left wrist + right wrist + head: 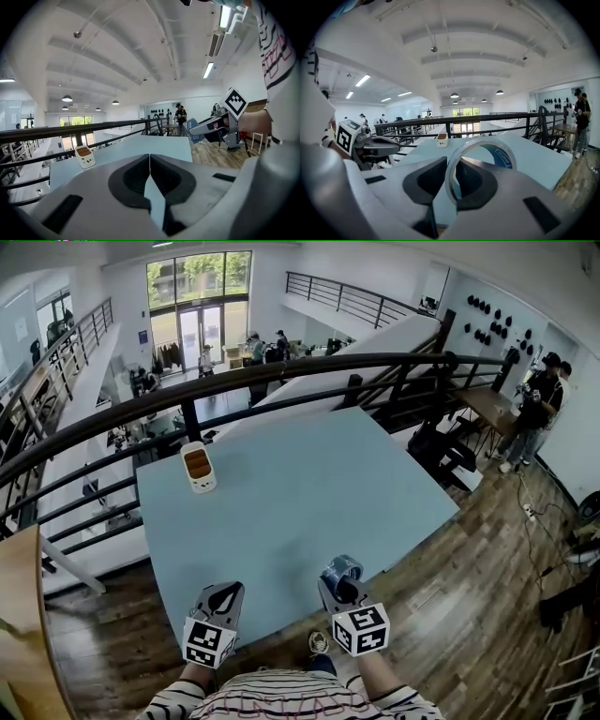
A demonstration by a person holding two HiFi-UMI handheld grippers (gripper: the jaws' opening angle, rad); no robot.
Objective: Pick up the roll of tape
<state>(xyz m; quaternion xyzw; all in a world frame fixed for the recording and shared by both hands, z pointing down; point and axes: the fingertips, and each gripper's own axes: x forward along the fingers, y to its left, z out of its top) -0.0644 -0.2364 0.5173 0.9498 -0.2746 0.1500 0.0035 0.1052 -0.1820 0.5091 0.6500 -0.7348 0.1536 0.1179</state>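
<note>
While your right gripper (451, 180) has the roll of tape (505, 158) clamped in its jaws, the roll sits over the near edge of the surface (300, 484).
Your left gripper (150, 164) has its jaws together on nothing. The roll looks light and stiff, though its wound face is probably slick; a pinch across the ring's wall, one jaw inside, one outside, should hold it without crushing.
</note>
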